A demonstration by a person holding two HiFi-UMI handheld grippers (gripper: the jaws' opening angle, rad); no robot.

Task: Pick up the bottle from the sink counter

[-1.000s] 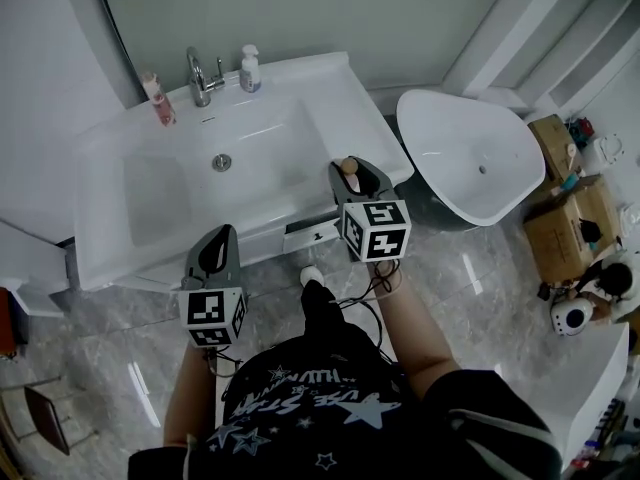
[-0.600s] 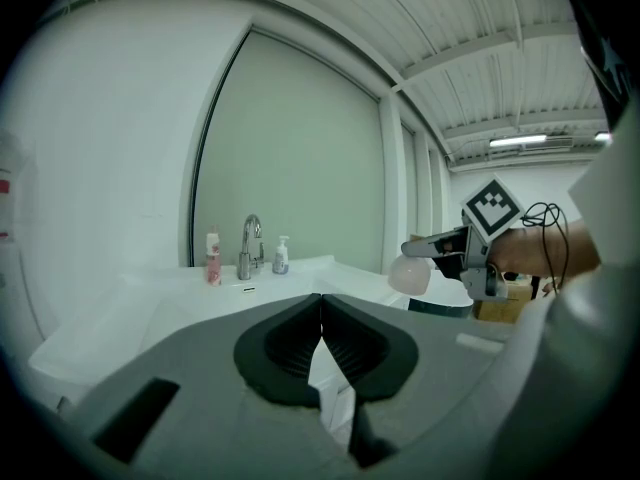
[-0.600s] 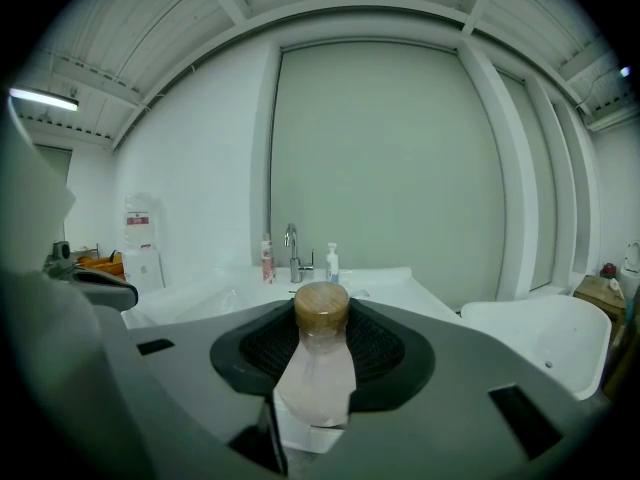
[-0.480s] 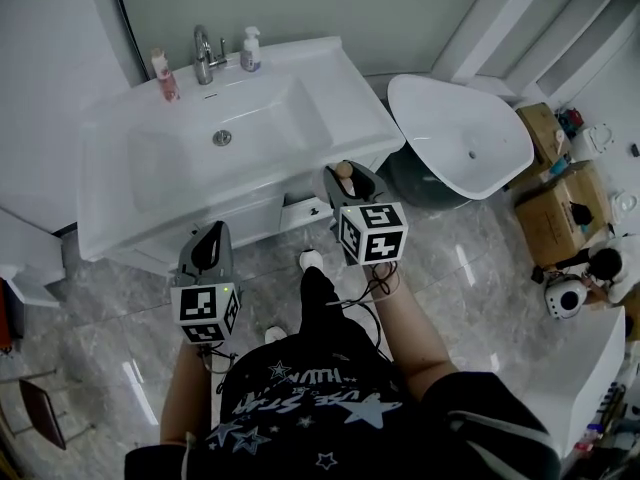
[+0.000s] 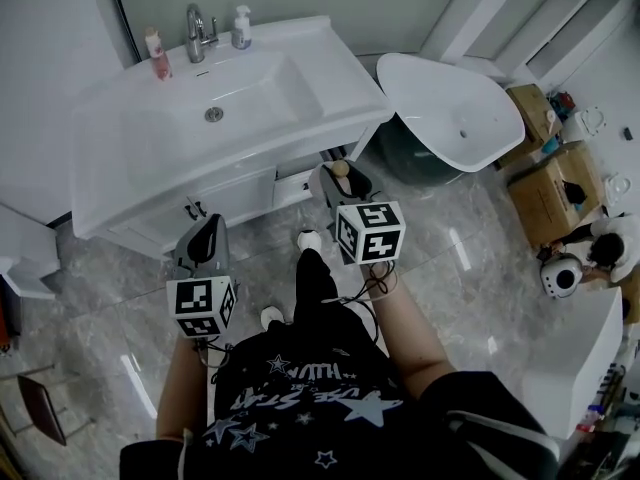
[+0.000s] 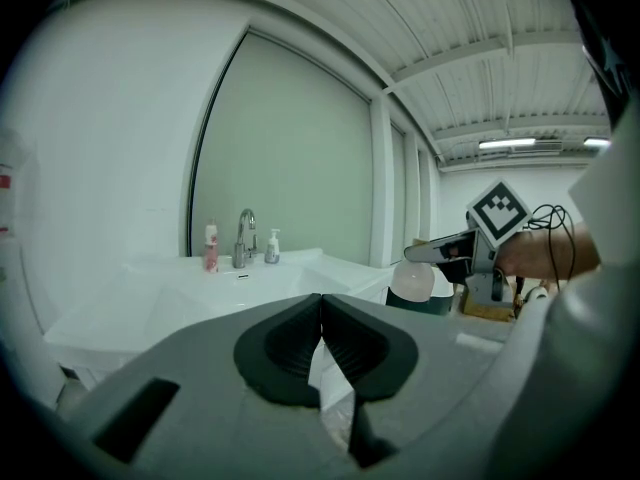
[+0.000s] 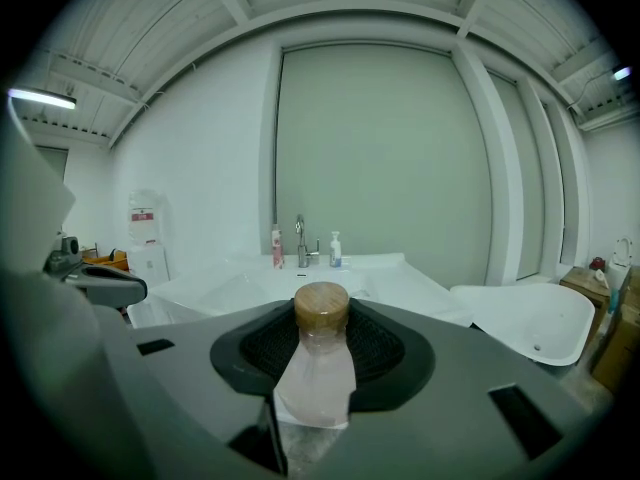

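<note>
- Right gripper (image 7: pixel 322 340): jaws clamped on the bottle (image 7: pixel 318 380), with its clear body pinched between the pads.
- Bottle lies along the jaws, brown cap (image 7: pixel 321 306) at the tip end.
- Bottle is off the sink counter (image 5: pixel 330 80); the counter sits well ahead of the jaws.
- Left gripper (image 6: pixel 322 340): jaws pressed together, nothing between them.

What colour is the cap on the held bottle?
Tan brown cap, clearest in the right gripper view.
</note>
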